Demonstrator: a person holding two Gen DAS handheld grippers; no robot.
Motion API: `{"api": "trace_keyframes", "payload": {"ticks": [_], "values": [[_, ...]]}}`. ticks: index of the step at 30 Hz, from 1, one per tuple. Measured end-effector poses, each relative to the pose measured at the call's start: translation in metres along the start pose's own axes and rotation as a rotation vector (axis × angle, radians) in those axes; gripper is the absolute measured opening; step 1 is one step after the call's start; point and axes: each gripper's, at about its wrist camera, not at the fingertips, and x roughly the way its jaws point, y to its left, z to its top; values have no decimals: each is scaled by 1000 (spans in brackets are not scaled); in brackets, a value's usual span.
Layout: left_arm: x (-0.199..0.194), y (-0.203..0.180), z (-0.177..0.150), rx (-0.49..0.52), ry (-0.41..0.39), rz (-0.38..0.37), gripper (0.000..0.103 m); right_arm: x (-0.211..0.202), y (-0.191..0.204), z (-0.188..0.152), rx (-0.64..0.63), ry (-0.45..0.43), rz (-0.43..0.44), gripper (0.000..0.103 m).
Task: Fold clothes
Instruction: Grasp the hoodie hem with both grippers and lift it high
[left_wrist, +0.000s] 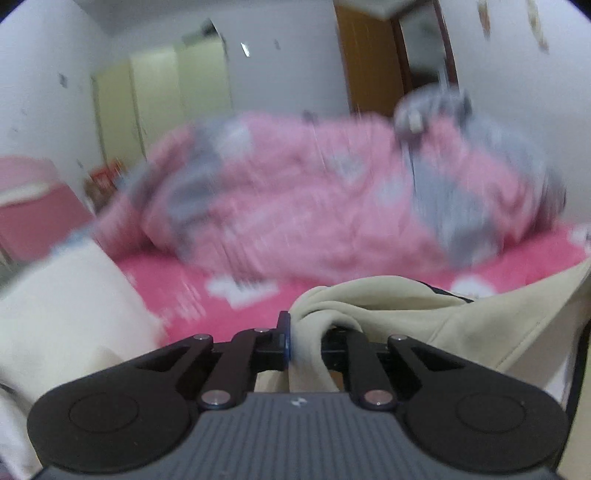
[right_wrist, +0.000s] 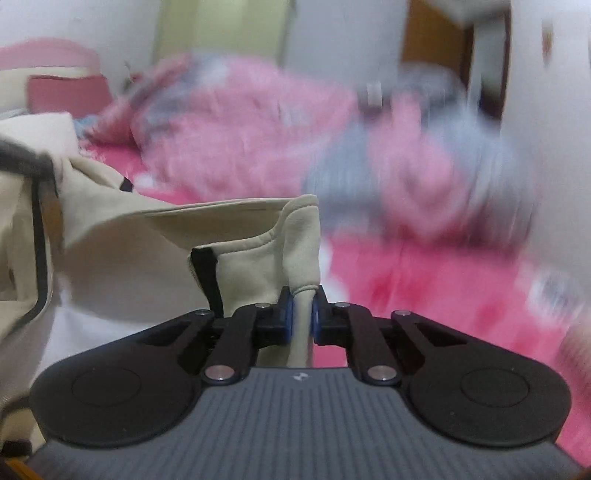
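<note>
A cream garment (left_wrist: 461, 325) with black trim hangs between my two grippers above a pink bed. In the left wrist view my left gripper (left_wrist: 304, 339) is shut on a bunched fold of this cloth, which drapes off to the right. In the right wrist view my right gripper (right_wrist: 301, 317) is shut on an edge of the same cream garment (right_wrist: 155, 240); the cloth stretches away to the left, with a black strip along its seam. Both blue pads press on the fabric.
A rumpled pink and grey quilt (left_wrist: 314, 192) lies across the far side of the pink sheet (left_wrist: 184, 288). A cream pillow or cloth (left_wrist: 62, 314) sits at the left. Pale wardrobe doors (left_wrist: 162, 96) and a wooden door (left_wrist: 373, 62) stand behind the bed. The background is motion-blurred.
</note>
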Motion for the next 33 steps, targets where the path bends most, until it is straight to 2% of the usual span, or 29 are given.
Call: {"api": "trace_keyframes", "payload": {"ticks": [4, 7, 15, 22, 26, 29, 33], "values": [[-91, 22, 35, -52, -191, 26, 9, -58, 20, 30, -214, -281, -106, 7], [-164, 29, 58, -55, -338, 41, 8, -100, 21, 54, -288, -450, -160, 7], [-313, 17, 87, -28, -650, 33, 8, -210, -12, 118, -270, -776, -244, 8], [-385, 1, 99, -39, -788, -42, 8, -285, -40, 142, -259, -956, -321, 8], [-409, -8, 107, -41, -837, -78, 8, -313, -50, 147, -255, -1038, -365, 8], [-407, -14, 113, -39, -830, -101, 7, -320, -57, 150, -255, -1075, -403, 8], [-380, -18, 118, -47, -784, -111, 8, -306, -68, 157, -237, -1055, -391, 8]]}}
